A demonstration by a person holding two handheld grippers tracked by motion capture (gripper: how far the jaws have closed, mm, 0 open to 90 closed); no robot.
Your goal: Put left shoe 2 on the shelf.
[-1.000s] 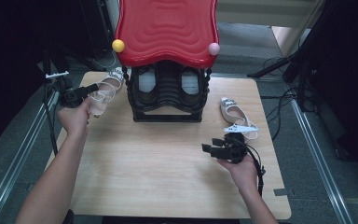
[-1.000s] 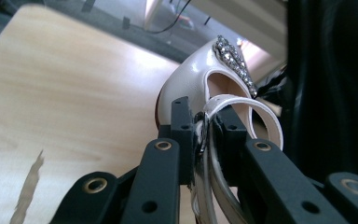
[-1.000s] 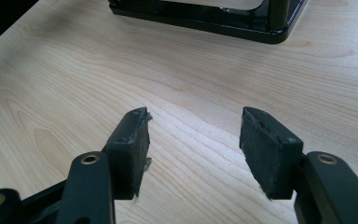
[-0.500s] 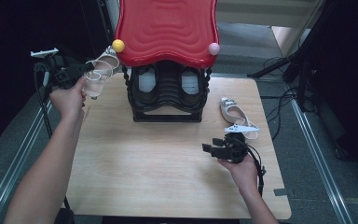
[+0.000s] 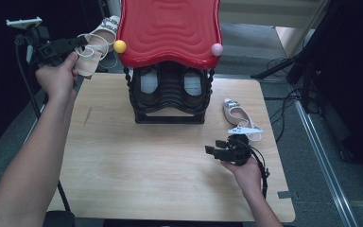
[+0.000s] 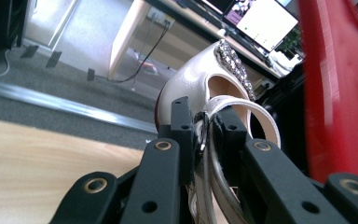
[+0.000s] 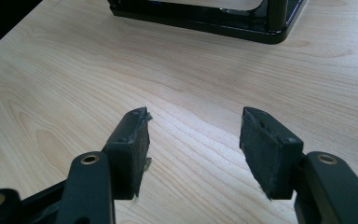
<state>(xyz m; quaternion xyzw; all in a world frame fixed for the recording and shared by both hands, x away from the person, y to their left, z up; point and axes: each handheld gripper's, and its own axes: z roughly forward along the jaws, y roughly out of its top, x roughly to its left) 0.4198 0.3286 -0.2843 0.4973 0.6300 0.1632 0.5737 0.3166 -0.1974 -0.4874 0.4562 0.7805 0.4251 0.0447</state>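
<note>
Here the left gripper (image 6: 200, 135) clenched the sandal (image 6: 214, 88) strap between its jaws; right gripper (image 7: 193, 149) stood released. Recommended: level, slow placement.

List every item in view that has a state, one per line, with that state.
left gripper: shut on the strap of the white sandal, raised beside the rack's top.
white sandal: held in the air, off the table.
second sandal: lying on the table, right of the rack.
right gripper: open, empty, low over the table.
red-topped shoe rack: upright, dark shoes on its shelf.
</note>
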